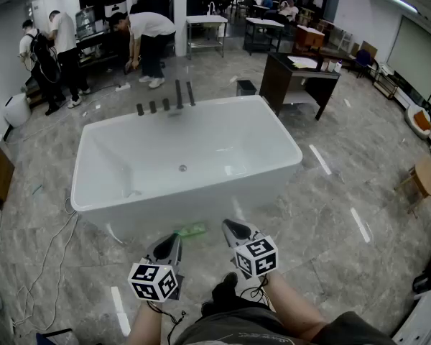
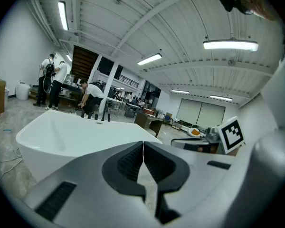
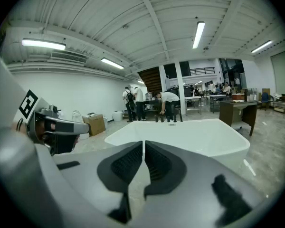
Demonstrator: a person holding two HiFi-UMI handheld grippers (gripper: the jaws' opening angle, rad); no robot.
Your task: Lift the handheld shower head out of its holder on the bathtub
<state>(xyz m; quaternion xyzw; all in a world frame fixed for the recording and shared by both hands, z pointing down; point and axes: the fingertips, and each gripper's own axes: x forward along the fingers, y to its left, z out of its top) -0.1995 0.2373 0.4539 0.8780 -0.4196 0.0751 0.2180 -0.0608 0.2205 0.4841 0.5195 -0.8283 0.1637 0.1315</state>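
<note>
The left tool [image 1: 172, 239] and right tool [image 1: 233, 227] were pressed together, empty. The handheld shower head [image 1: 178, 93] seemingly stood among dark fittings [image 1: 152, 106] on the rim of the bathtub [image 1: 273, 131], far ahead. One tool likely needed spreading before reaching it, then lifting straight up.

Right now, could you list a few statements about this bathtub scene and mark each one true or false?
The bathtub is white. True.
The left gripper holds a shower head. False: its jaws are together on nothing.
Dark fittings stand at the tub's far side. True.
The right gripper has wide-open jaws. False: they are shut.
</note>
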